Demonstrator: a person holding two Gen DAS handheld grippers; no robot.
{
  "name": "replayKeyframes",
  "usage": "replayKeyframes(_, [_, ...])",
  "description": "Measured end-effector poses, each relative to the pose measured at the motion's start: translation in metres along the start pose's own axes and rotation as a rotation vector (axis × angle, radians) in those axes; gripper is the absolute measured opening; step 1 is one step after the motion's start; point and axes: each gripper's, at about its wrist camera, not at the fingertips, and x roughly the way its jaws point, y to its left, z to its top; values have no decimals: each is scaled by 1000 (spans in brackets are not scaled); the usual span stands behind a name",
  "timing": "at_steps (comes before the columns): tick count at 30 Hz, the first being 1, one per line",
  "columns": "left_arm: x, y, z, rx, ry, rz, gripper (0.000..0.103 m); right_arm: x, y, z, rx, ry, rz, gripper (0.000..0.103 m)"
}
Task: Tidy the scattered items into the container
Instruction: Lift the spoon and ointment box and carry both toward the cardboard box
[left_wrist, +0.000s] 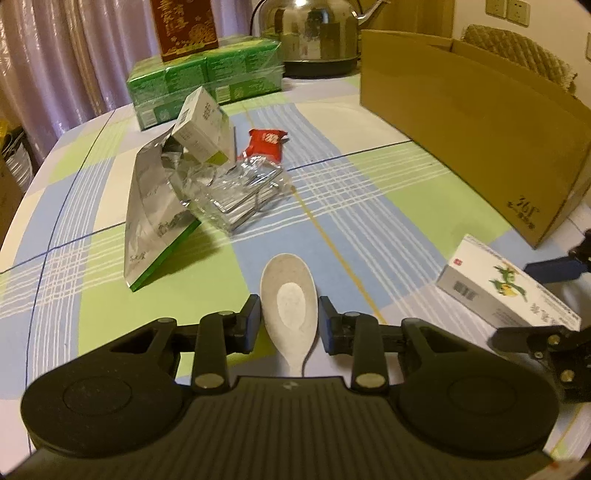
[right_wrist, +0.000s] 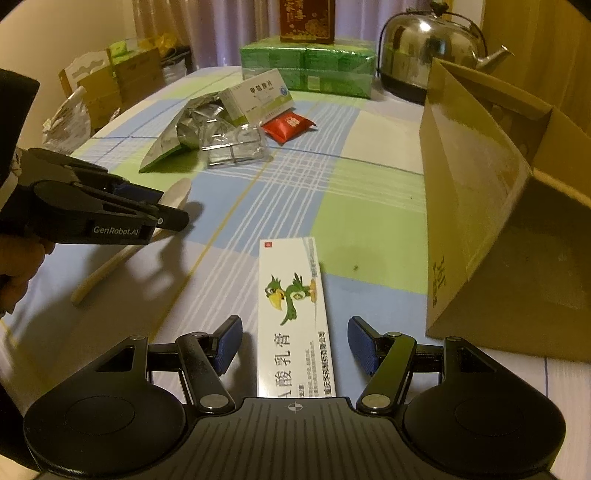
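Spoon (left_wrist: 290, 306), pale, speckled: flat on the checked tablecloth (left_wrist: 369, 192) near the near edge, bowl pointing away, bowl up, handle running back under the tool. Left gripper (left_wrist: 289, 325): spread, one pad each side of the bowl's widest part, close beside it; contact not certain. Best closed lower down, at the neck where bowl narrows to handle, since a rounded bowl may squirt out of flat pads; squared to the handle line, closed slowly, lifted level.

Ointment carton (right_wrist: 293, 314), white, long, green bird print: flat on the cloth toward the near right edge, long axis pointing away. Right gripper (right_wrist: 293, 343): released, pads (right_wrist: 229, 341) well clear on both sides, carton centred between. Grip advised across the narrow width near mid-length, light enough not to crush the card.

Cardboard box (right_wrist: 476, 206), open-topped, tall-walled: along the right edge; presumed container. High lift needed to clear its rim.

Further off, mid-table: foil pouch (left_wrist: 155, 218), small white pill box (left_wrist: 201, 127) propped on it, clear wrapped bundle (left_wrist: 240, 195), red sachet (left_wrist: 264, 144). At the far edge: green packs (left_wrist: 207, 81), steel kettle (left_wrist: 310, 33).
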Motion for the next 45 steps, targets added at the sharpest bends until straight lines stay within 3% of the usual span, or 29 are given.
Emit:
replayKeyframes(9, [-3,-5,2,6,-10,-44,27,3,0,1,-9,17,7,60])
replayKeyframes(11, [-5,-7,3,11,-14,-53,27,2,1,1,-10,23,10,48])
replayKeyframes(12, [-5,-7,3,13,-15,-56,27,2,1,1,-12,27,9,36])
replayKeyframes(33, [-56,-27,21,93,-83,-57,26,-65,-10,7,29,-102,-45,35])
replayKeyframes(45, [-9,-48,3,178,60,-139,26,-56,-20,-7,72,-52,-40,35])
